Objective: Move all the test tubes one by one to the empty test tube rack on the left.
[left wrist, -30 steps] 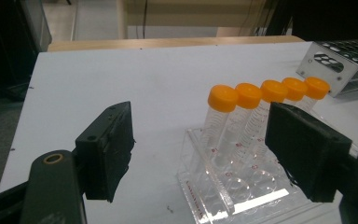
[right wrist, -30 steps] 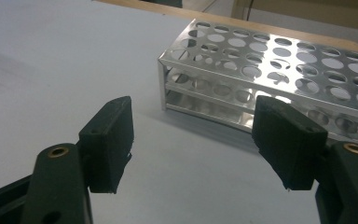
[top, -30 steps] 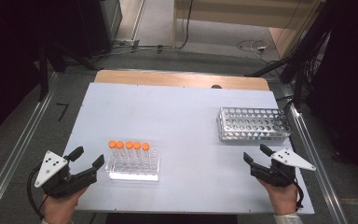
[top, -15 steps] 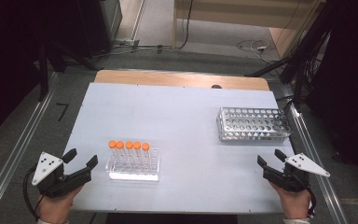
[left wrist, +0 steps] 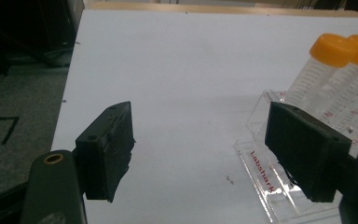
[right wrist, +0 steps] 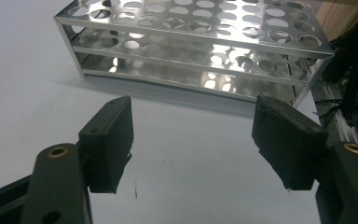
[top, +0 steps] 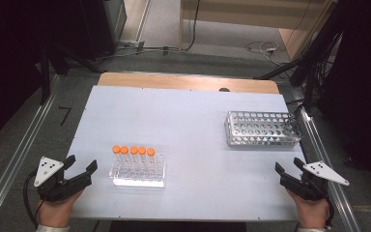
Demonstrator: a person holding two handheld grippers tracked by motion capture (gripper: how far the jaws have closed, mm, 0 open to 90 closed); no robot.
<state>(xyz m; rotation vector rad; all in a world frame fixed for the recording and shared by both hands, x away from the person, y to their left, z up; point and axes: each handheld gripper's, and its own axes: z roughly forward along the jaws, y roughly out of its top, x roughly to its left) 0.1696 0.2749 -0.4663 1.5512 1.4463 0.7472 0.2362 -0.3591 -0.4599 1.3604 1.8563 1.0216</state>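
A clear plastic rack [top: 137, 170] holds a row of several orange-capped tubes [top: 134, 151] near the table's front left; the rack [left wrist: 265, 172] and two of the caps [left wrist: 338, 49] also show in the left gripper view. An empty steel tube rack [top: 262, 128] stands at the right, and it appears again [right wrist: 196, 42] ahead of the right jaws. My left gripper [top: 82, 163] is open at the front left corner, just left of the plastic rack. At the front right edge my right gripper [top: 289, 166] is open too, nothing between its jaws.
The white table top [top: 183, 125] has a wooden strip [top: 188, 82] along its far edge. Metal rails [top: 19, 159] run along both sides. Dark equipment and cables [top: 319, 53] stand on the floor beyond the table.
Both hands have drawn back toward the front edge and outward. The left gripper moved slightly left and down, the right one further right. Both stayed open.
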